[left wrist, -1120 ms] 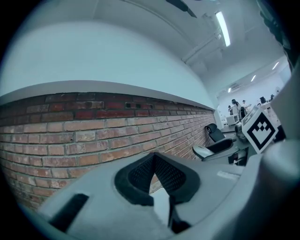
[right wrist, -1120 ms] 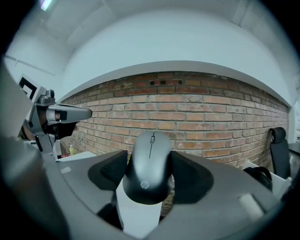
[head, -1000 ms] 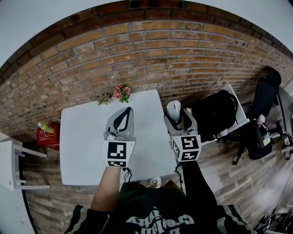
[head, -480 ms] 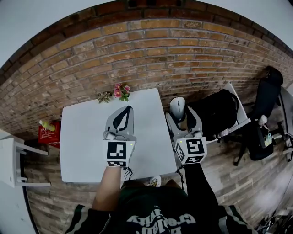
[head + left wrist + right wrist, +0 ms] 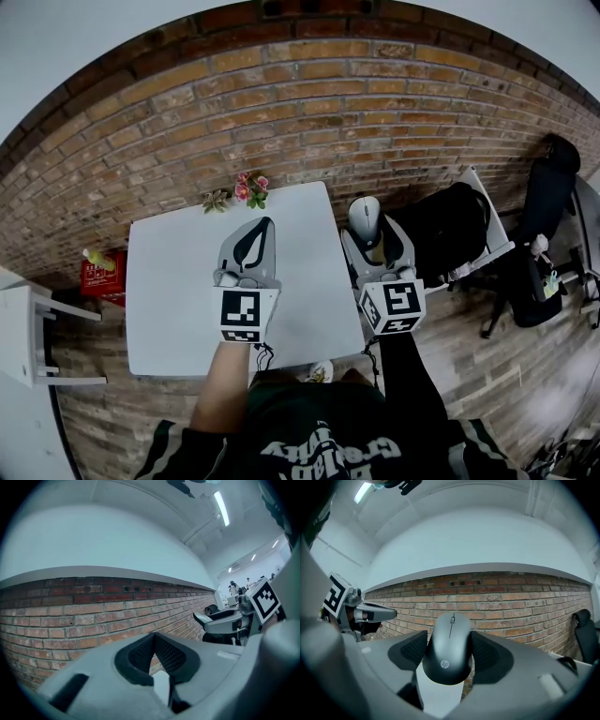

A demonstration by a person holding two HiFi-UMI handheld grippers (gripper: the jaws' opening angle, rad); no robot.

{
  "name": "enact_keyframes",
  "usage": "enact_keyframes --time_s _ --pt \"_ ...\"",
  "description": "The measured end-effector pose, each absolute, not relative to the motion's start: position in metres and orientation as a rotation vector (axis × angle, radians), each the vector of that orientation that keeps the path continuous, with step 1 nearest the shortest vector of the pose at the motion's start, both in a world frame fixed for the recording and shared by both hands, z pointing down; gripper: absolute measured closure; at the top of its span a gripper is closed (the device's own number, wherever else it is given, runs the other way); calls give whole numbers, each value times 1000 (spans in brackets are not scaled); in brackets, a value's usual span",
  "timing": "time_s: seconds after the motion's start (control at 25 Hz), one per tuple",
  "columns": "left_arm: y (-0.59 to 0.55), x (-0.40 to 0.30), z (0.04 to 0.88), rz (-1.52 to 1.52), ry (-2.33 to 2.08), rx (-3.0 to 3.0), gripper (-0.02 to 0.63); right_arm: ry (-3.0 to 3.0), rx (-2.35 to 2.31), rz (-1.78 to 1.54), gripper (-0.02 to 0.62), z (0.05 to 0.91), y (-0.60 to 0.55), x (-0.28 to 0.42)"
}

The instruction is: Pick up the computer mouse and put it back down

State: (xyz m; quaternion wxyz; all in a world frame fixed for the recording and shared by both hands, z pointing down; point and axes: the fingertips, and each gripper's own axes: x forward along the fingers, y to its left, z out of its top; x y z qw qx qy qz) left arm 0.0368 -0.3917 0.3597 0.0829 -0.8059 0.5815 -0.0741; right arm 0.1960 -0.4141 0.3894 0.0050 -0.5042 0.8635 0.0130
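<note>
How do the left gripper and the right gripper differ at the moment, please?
The left gripper's jaws are together and empty; the right gripper's jaws stand apart, clamped on the computer mouse. In the head view the left gripper is over the white table, the right gripper beside its right edge. Both point toward the brick wall.

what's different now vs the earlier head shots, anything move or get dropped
The right tongs, shut on the computer mouse, shifted slightly rightward in the head view, away from the table edge, apparently lifting a little. Nothing was grabbed or released. The left tongs stayed shut and empty over the table; the flowers are unmoved.
</note>
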Motion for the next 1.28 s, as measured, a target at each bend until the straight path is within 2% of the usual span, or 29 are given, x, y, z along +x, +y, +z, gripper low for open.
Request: enact_keyframes --time_s 1.28 --pt "-394 41 361 -212 1691 -2440 601 2714 -1541 113 287 380 -404 183"
